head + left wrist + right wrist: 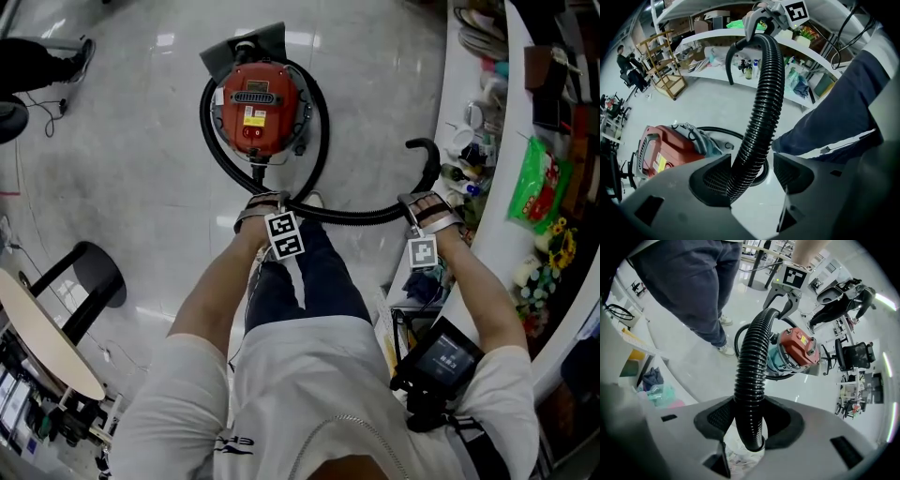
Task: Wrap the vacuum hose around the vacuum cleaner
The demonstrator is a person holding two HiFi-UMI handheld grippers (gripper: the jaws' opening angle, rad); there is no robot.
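Observation:
The red vacuum cleaner stands on the pale floor ahead of me, with the black ribbed hose looped round its body. From there the hose runs to my left gripper and stretches across to my right gripper; its free end curls up beyond. In the left gripper view the hose lies between the pads of the left gripper, hard against the left pad, beside the vacuum. In the right gripper view the right gripper clamps the hose from both sides, near the vacuum.
A white counter with bottles and a green bag runs close along my right. A round table and a black stool stand at lower left. A seated person is at far upper left. My own legs are between the grippers.

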